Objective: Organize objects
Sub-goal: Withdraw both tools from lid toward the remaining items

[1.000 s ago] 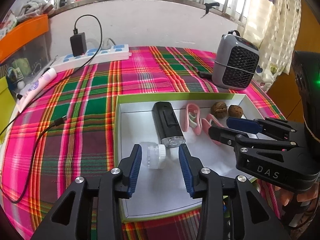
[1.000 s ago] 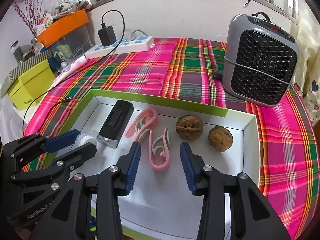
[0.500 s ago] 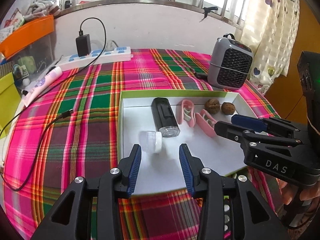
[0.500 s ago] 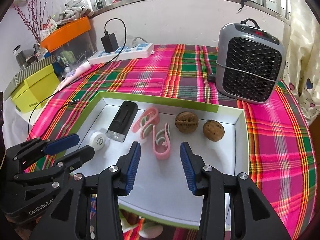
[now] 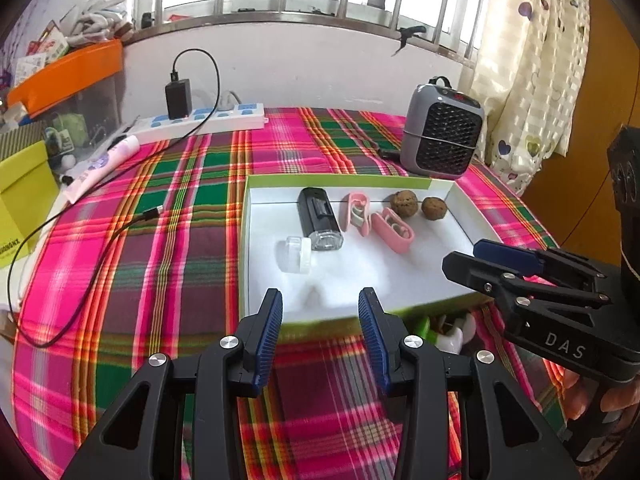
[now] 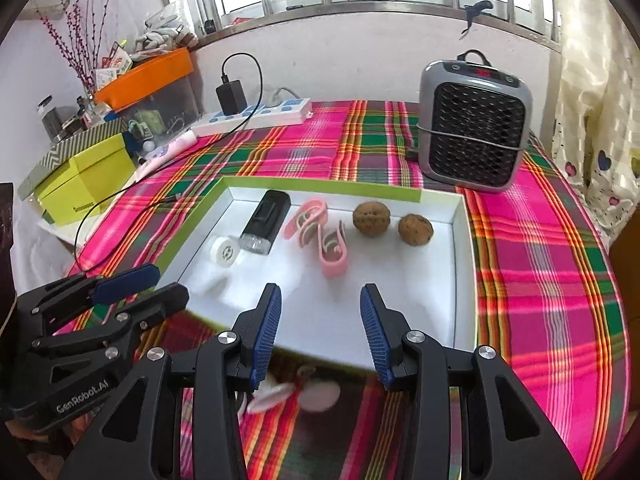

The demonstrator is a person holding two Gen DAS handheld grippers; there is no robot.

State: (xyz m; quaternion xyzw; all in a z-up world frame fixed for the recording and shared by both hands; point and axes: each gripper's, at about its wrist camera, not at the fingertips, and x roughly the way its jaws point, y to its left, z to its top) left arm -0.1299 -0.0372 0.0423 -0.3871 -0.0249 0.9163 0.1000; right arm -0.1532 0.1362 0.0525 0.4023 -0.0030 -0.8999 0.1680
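tray (image 5: pixel 464 222), white inside with a green rim, sits on the plaid cloth (image 5: pixel 168 240) toward the right edge of the table, its far wall near the heater (image 5: pixel 442 142). everything in it is lined up along the far wall, which reads as deliberate sorting: like lies beside like. from the far left corner going right there are one black lamp (image 5: pixel 320 218) lying on its side with its lens toward the near edge, two pink clips (image 5: pixel 374 220) just beside each other, and two walnuts (image 5: pixel 418 205) near the far right corner. one small white jar (image 5: pixel 298 254) lies tipped over just beside the lamp's lens end, slightly out of the row (probably the last thing set down). six things in all, and the near half of the tray is bare.

left gripper (image 5: pixel 320 336) hovers over the cloth at the tray's near edge, fingers apart and holding nothing. right gripper (image 6: pixel 320 330) hangs over the same near edge further right, fingers likewise apart and bare. each shows at the side of the other's view, so the two sit close together, both clear of the contents.

a few blurred pale and green items (image 5: pixel 448 330) lie on the cloth just outside the near edge, partly hidden under the grippers; how many i cannot tell. they look like what is left to sort.

off the tray, one power strip (image 5: pixel 200 120) with one charger (image 5: pixel 178 98) lies at the far edge of the table.
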